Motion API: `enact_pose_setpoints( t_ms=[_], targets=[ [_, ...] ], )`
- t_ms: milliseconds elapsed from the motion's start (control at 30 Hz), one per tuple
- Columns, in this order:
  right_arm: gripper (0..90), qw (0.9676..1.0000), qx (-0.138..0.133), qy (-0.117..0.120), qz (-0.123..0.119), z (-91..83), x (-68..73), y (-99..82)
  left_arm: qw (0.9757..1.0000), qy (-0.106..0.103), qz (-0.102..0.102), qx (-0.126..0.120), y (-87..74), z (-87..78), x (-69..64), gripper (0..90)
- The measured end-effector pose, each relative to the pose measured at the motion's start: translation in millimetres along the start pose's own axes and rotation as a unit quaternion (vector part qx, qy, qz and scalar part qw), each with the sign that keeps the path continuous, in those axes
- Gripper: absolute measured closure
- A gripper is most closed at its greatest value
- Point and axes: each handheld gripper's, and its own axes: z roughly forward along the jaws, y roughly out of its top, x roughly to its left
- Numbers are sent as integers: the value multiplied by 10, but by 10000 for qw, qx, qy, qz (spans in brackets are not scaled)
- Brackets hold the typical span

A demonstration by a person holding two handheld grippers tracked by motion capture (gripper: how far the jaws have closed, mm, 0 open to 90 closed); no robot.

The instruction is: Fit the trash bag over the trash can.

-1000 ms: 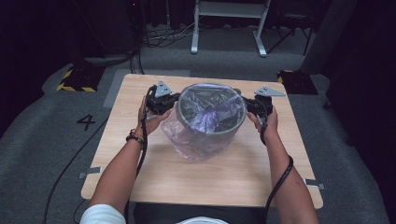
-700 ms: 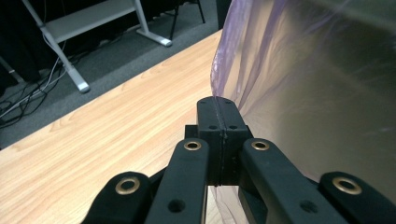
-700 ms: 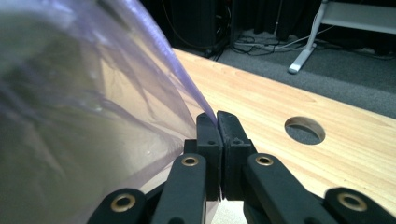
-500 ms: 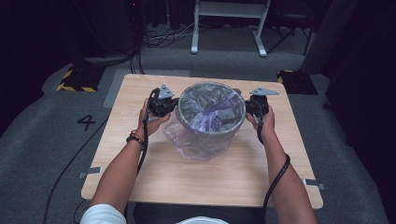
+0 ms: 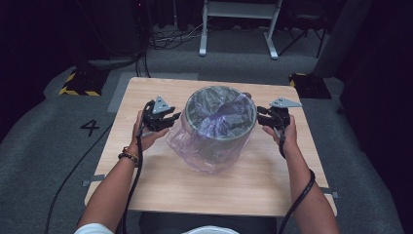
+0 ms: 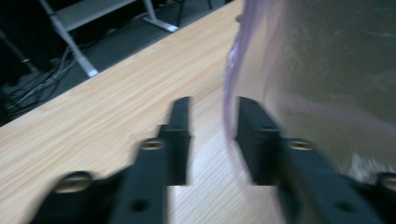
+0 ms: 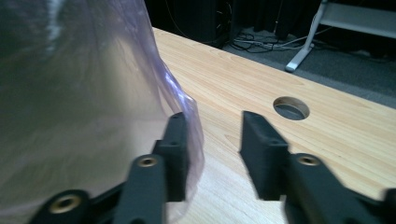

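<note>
Both tongs have drawn back from the bin's rim since a second ago, and their jaws have just been opening. Left tongs (image 5: 171,118) now stand released just beside the bin (image 5: 219,124), with the thin edge of the purple bag (image 6: 229,107) hanging in the gap, unpinched. Right tongs (image 5: 261,117) are released too, the bag's loose edge lying against one jaw. Between the two tongs the bin stands upright on the table (image 5: 146,190), lined and draped with the bag.
</note>
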Motion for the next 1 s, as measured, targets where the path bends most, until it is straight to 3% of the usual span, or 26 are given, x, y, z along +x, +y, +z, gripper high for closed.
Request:
enact_pose_setpoints(
  t_ms=[67, 167, 233, 267, 367, 467, 567, 600, 633, 667, 767, 800, 900, 933, 1000],
  targets=[
    [508, 10000, -28, -16, -20, -83, -7, 5, 10000, 1, -88, -35, -20, -96, 25, 466],
    [457, 9999, -95, 19, -111, -213, -15, 13, 9989, -375, -171, -218, -58, -258, 37, 420],
    [424, 9998, -76, 49, -195, -289, -8, 16, 9967, -747, -163, -291, -71, -355, 20, 371],
    [414, 9996, -77, 84, -242, -326, -1, 16, 9964, -768, -113, -340, -76, -391, -3, 367],
    [372, 9991, -94, 138, -384, -425, 35, 5, 9919, -1207, 62, -391, -107, -520, -119, 337],
    [333, 9975, -65, 371, -600, -513, 129, -31, 9877, -1504, 280, -324, -142, -587, -269, 274],
    [305, 9940, -24, 630, -894, -593, 281, -75, 9838, -1734, 396, -240, -172, -582, -399, 222],
    [291, 9906, -39, 836, -1083, -639, 401, -92, 9826, -1794, 425, -203, -184, -564, -438, 221],
    [289, 9887, -82, 948, -1155, -665, 490, -104, 9816, -1839, 483, -148, -199, -532, -484, 216],
    [289, 9887, -82, 948, -1155, -665, 490, -104, 9825, -1783, 536, -93, -210, -501, -519, 216],
    [285, 9851, -135, 1197, -1225, -661, 696, -165, 9821, -1797, 568, 16, -244, -410, -585, 226],
    [285, 9844, -109, 1197, -1288, -645, 759, -189, 9831, -1737, 583, 33, -253, -387, -606, 261],
    [296, 9852, -132, 1202, -1216, -598, 868, -252, 9847, -1594, 704, 98, -268, -332, -652, 418],
    [327, 9866, -170, 1119, -1174, -586, 889, -272, 9859, -1443, 824, 194, -266, -304, -676, 473],
    [411, 9890, -185, 1046, -1026, -558, 901, -316, 9843, -1448, 963, 306, -273, -263, -705, 585]
  ],
)
